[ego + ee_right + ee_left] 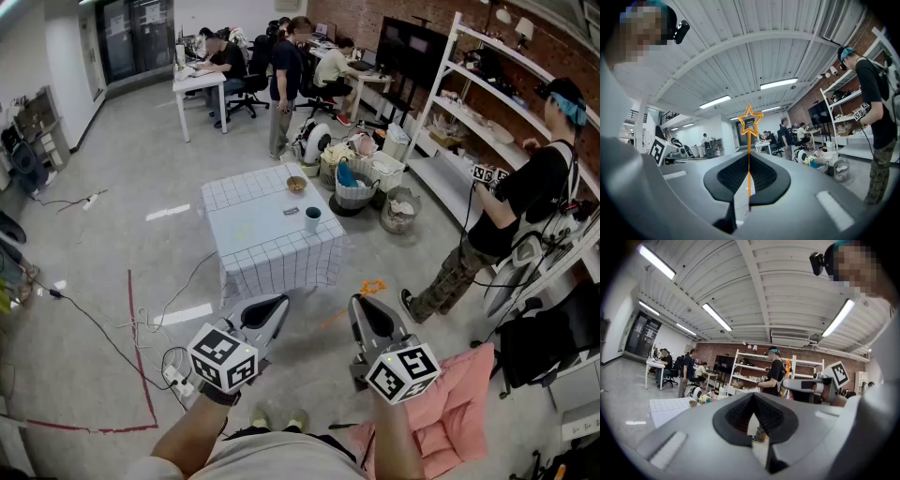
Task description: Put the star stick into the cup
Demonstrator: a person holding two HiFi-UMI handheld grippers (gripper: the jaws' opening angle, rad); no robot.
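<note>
Right now my right tool (pixel 749 180) pinches the thin orange stick with the wire star on its end (pixel 749 123). The shaft runs straight out along the jaws, star end forward. My left tool (pixel 753 401) is pressed together on nothing. The dark teal cup (pixel 312 218) stands upright on the bench with the white checked cloth (pixel 246 234), well ahead and a little left of the stick's line. I judge I must close in, then tip the stick over its mouth.
</note>
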